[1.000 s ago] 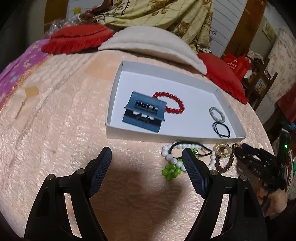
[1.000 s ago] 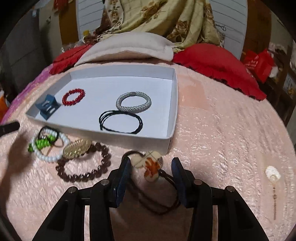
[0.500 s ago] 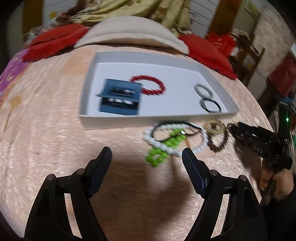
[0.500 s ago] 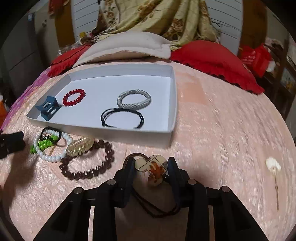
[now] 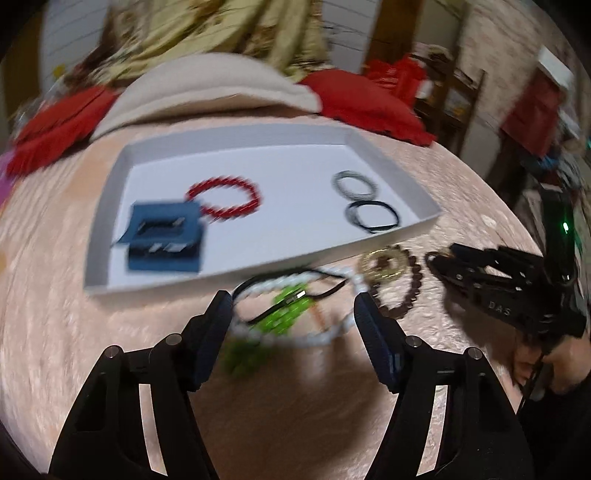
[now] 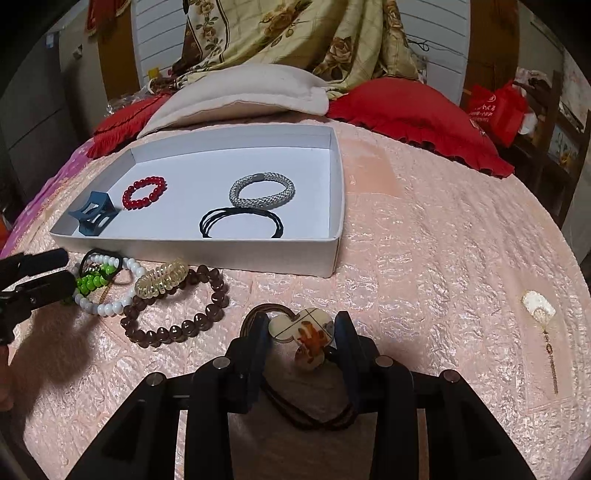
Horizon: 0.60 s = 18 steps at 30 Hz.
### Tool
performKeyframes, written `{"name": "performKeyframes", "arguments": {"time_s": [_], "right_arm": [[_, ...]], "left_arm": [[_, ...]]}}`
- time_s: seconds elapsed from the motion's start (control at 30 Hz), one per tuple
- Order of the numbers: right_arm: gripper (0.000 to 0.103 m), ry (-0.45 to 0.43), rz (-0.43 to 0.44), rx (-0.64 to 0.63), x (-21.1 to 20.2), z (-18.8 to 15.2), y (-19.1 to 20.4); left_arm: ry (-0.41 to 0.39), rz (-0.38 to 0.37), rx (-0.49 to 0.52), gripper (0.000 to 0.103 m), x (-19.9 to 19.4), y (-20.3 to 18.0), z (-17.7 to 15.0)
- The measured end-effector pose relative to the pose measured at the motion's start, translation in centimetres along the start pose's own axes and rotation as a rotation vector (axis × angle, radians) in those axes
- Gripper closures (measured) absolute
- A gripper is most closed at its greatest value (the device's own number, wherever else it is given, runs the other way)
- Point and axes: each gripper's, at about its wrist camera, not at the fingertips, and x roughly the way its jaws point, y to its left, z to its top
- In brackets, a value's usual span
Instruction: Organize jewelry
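Pink quilted bedspread [image 6: 424, 258] covers a bed, with a beige pillow [image 6: 243, 96] and red cushions [image 6: 413, 110] along its far edge and a floral blanket [image 6: 295, 33] draped behind them. White shallow tray [image 6: 332, 254] lies toward the far side of the bed and holds a blue hair claw [image 6: 94, 217], a red bead bracelet [image 6: 144, 192], a silver woven bracelet [image 6: 262, 190] and a black hair tie [image 6: 240, 227]. Just in front of the tray's near wall, on the bedspread, lie a white pearl bracelet [image 6: 107, 304], a green bead bracelet [image 6: 92, 282] and a black loop [image 6: 99, 258] overlapping one another, with a clear spiral hair tie [image 6: 162, 282] resting on a brown bead bracelet [image 6: 177, 325] beside them. Right tongs [image 6: 301, 332] point down at the bedspread nearer the front edge, pinching a clover-shaped charm [image 6: 303, 336] between the pads; its dark brown elastic cord [image 6: 314, 413] loops back beneath the tongs. Left tongs [image 5: 293, 314], seen blurred in the left wrist view, stand spread over the white pearl bracelet [image 5: 325, 336] and green bead bracelet [image 5: 284, 317], their jaws closing, with both bracelets between them and the pads not pressing on either. A small shell-topped pin [image 6: 539, 306] lies alone near the bed's right edge.
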Motion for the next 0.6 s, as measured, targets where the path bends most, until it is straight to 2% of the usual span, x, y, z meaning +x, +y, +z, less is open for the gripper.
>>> {"name": "performKeyframes", "arguments": {"time_s": [0.07,0.13,0.2,0.37,0.43,0.5,0.6], "right_arm": [[0.068,0.0,0.003,0.002,0.0,0.0,0.0],[0.067,0.0,0.004,0.002,0.0,0.0,-0.1],[0.067,0.0,0.004,0.0,0.0,0.0,0.0],[0.064,0.002,0.004,-0.011,0.2,0.1,0.2],[0.064,0.001,0.005,-0.011,0.2,0.1,0.2],[0.064,0.001,0.007,-0.009,0.2,0.1,0.2],[0.064,0.001,0.006,-0.01,0.2,0.1,0.2]], "left_arm": [[0.006,-0.01,0.05,0.038,0.7,-0.5,0.3],[0.024,-0.026,0.08,0.05,1.4,-0.7,0.4],[0.047,-0.034,0.09,0.069,2.2,-0.7,0.4],[0.045,-0.034,0.072,0.07,2.7,-0.6,0.6],[0.046,-0.032,0.073,0.079,2.7,-0.6,0.6],[0.048,-0.035,0.066,0.093,2.7,-0.5,0.5],[0.048,-0.046,0.051,0.096,2.6,-0.3,0.4]]}}
